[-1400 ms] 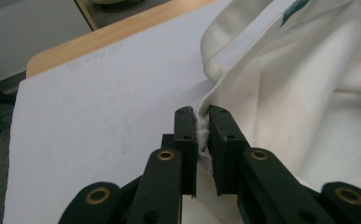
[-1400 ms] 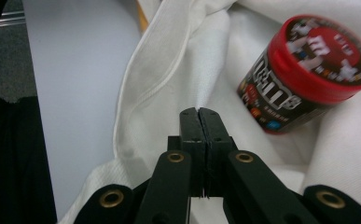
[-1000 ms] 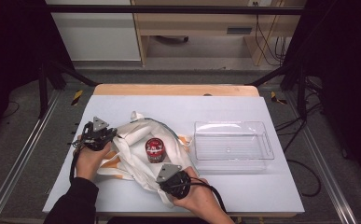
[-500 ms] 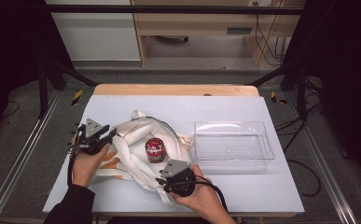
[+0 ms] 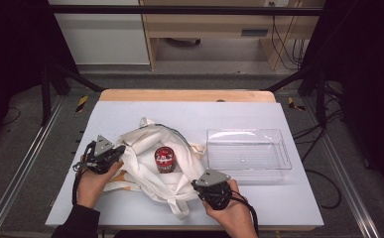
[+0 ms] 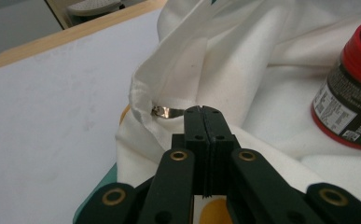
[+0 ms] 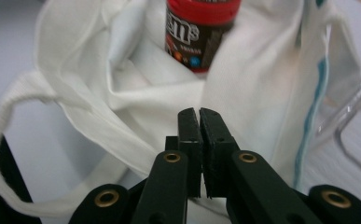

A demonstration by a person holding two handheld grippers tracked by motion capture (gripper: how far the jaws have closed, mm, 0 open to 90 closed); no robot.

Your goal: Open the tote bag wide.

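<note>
Jaws pressed together on both grippers, left gripper point(image 5: 114, 151) and right gripper point(image 5: 199, 184), each pinching white cloth tote bag point(image 5: 145, 166).
Red-lidded dark candy jar point(image 5: 164, 159) upright on bag; clear plastic tray point(image 5: 248, 154) beside.

left gripper point(image 5: 111, 152) jaws closed, right gripper point(image 5: 205, 187) jaws closed

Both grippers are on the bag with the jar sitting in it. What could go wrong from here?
1. The red-lidded candy jar stands upright and loose on the white cloth tote bag; lifting either side could tip it.
2. The left gripper and right gripper each pinch only a thin fold, which might slip.
3. The clear plastic tray sits close beside the bag; a sideways pull could nudge it.
</note>
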